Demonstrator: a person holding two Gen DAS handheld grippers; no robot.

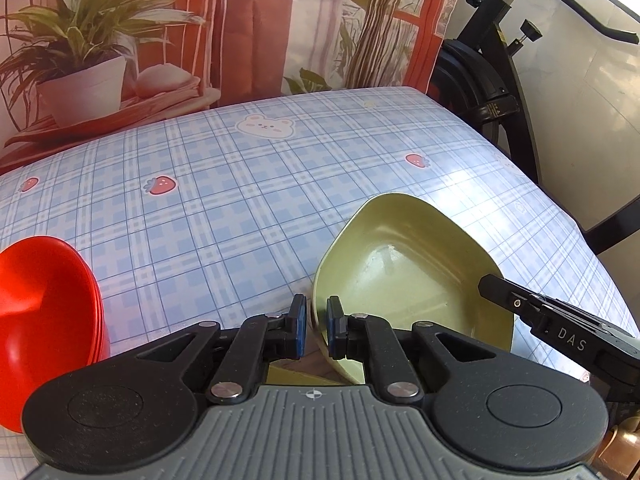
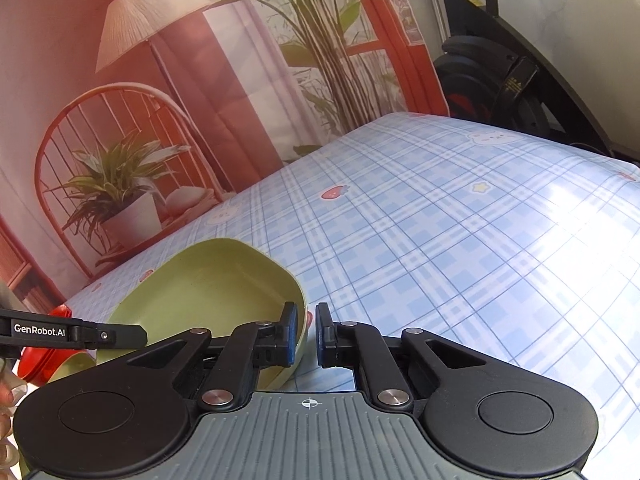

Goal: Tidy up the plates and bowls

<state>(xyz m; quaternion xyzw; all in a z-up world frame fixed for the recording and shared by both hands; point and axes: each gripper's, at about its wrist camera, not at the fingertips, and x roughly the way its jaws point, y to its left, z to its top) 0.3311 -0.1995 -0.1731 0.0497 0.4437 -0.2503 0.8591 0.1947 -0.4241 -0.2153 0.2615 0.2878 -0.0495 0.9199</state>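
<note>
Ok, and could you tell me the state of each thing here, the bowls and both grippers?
green bowl: tilted, empty, its rim between the jaws of both grippers.
left gripper: jaws nearly together on the near rim, apparently shut on it.
right gripper: jaws astride the rim, with a gap visible at the outer jaw, so open.
red bowls: nested in a stack, untouched.

I have my left black two-finger gripper with blue pads (image 1: 317, 328) low in the centre of its frame, fingers drawn close with a narrow gap between the pads. My right black two-finger gripper with blue pads (image 2: 306, 334) sits likewise at lower centre, its fingers also nearly together. In the left view the right gripper's finger reaches in from the lower right; in the right view the left gripper's finger reaches in from the left edge.
</note>
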